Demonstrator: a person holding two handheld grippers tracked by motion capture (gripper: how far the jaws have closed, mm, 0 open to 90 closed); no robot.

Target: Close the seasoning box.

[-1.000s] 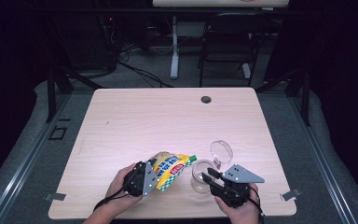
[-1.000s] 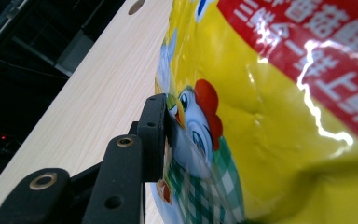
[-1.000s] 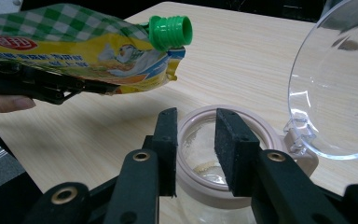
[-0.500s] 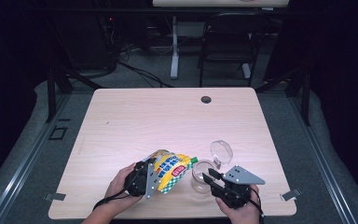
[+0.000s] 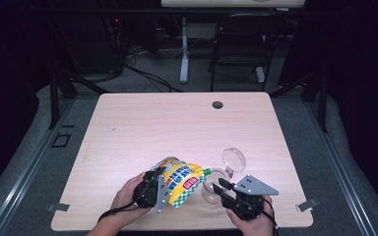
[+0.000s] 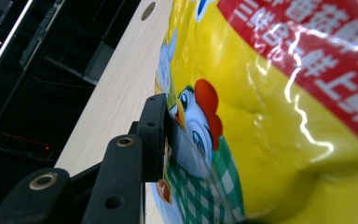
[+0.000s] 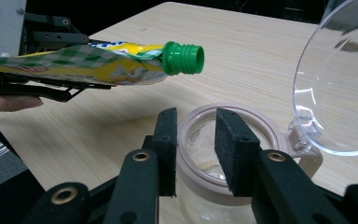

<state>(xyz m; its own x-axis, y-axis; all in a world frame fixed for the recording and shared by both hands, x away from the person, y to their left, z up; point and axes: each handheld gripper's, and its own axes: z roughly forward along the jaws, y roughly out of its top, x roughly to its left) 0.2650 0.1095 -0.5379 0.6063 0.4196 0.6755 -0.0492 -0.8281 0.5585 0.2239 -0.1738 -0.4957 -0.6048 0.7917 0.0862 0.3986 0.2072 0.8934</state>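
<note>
Left gripper (image 5: 161,186) pinches the yellow spouted pouch (image 5: 183,178), held level at table's 6 o'clock edge. Right gripper (image 7: 196,140) clamps the rim of the glass jar (image 7: 200,149), hinged clear lid (image 7: 340,79) at 2 o'clock; green spout (image 7: 182,58) above jar.

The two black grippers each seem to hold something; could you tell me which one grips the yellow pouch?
The left gripper clamps the yellow pouch with the green spout; the right gripper pinches the clear glass jar's rim.

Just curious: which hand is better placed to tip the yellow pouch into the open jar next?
Probably the left: its claw already grips the pouch, green spout near the jar, which the right claw steadies.
</note>
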